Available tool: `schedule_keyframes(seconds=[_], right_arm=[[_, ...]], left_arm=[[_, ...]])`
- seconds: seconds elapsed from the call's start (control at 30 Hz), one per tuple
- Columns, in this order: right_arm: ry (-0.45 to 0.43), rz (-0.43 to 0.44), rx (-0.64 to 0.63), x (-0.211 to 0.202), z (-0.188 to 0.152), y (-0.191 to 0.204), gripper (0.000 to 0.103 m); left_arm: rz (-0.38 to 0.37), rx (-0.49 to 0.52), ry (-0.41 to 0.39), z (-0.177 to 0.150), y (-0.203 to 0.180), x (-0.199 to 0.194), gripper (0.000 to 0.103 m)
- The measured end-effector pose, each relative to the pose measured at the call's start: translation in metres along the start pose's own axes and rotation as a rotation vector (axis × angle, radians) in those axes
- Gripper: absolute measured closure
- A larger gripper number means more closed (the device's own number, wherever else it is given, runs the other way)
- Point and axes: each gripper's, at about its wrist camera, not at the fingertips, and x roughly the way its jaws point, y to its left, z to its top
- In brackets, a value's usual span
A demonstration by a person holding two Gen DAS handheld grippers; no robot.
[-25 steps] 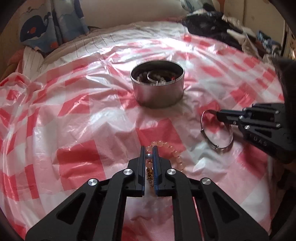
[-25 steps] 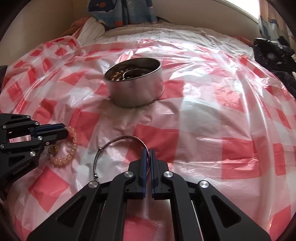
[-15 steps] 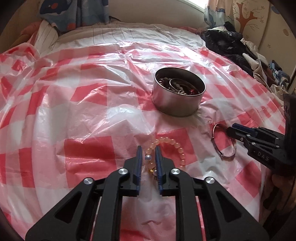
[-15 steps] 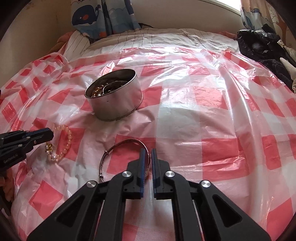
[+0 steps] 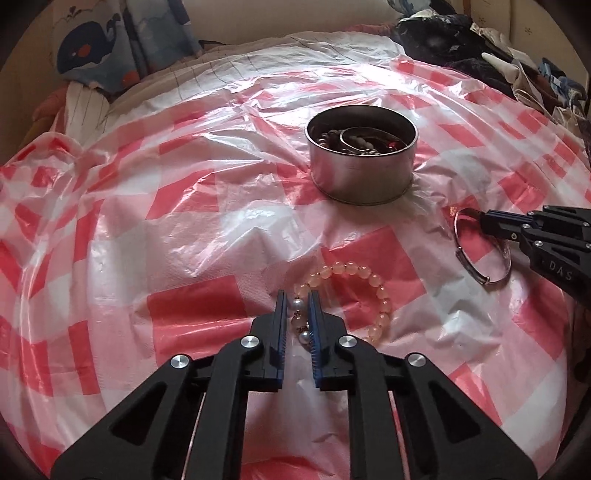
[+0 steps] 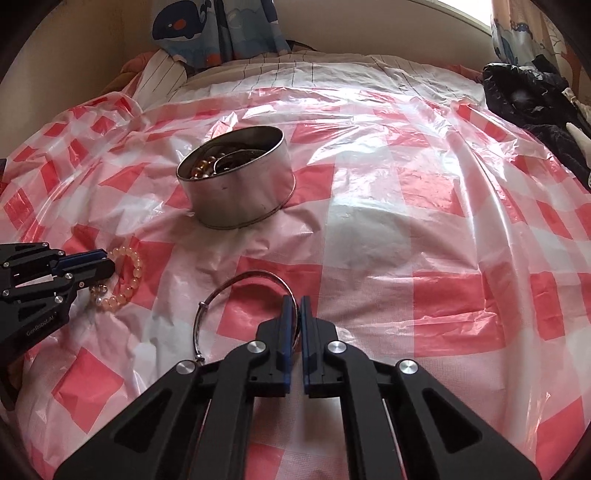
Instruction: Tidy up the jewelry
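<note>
A round metal tin (image 5: 361, 164) stands open-topped on a red-and-white checked plastic sheet (image 5: 184, 229) that covers a bed, toward the sheet's far middle. Inside the tin lies a tangle of jewelry: in the right wrist view amber-gold beads (image 6: 202, 167) crowd its left inner wall, and a silvery bangle-like ring (image 5: 356, 134) rests among dark beads and something reddish; the pieces are too jumbled to count. Nearer the sheet's front edge lies a bracelet of pale peach beads (image 5: 364, 275) with two pearl-grey beads in its string. The left gripper (image 5: 296, 306) straddles that stretch of the bracelet, its jaws closing, the blue pads right beside the grey beads; whether they already press on them I cannot tell. To the right, well apart from the tin, a thin silver bangle (image 6: 236, 286) lies on the sheet, and the right gripper (image 6: 294, 314) has its jaws clamped on the bangle's near right arc, the metal band caught between the blue pads. Beyond the sheet's far edge a striped white cover shows, with whale-print fabric (image 6: 192, 22) behind it and dark clothing (image 6: 524, 92) heaped at the far right corner
</note>
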Motion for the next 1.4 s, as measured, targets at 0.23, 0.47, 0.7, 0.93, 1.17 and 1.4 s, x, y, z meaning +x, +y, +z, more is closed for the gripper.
schedule_keyframes(seconds=[0.23, 0.47, 0.7, 0.93, 1.17, 1.4], right_arm=[[0.037, -0.014, -0.024, 0.007, -0.001, 0.005, 0.079], [-0.021, 0.032, 0.001, -0.007, 0.000, 0.001, 0.098], [-0.049, 0.020, 0.017, -0.009, 0.004, 0.000, 0.098], [-0.025, 0.006, 0.018, -0.006, 0.004, 0.000, 0.072], [0.034, -0.012, -0.033, 0.007, -0.001, 0.007, 0.088], [0.000, 0.046, -0.001, 0.001, 0.000, 0.005, 0.099]], left_arm=[[0.007, 0.010, 0.010, -0.001, 0.003, 0.004, 0.086], [0.034, 0.058, -0.083, 0.005, -0.008, -0.018, 0.097], [-0.043, 0.001, -0.137, 0.010, -0.005, -0.027, 0.097], [-0.050, 0.016, -0.043, 0.004, -0.009, -0.005, 0.096], [-0.021, 0.060, -0.004, -0.001, -0.018, 0.006, 0.096], [-0.002, 0.082, -0.025, 0.000, -0.022, 0.001, 0.096]])
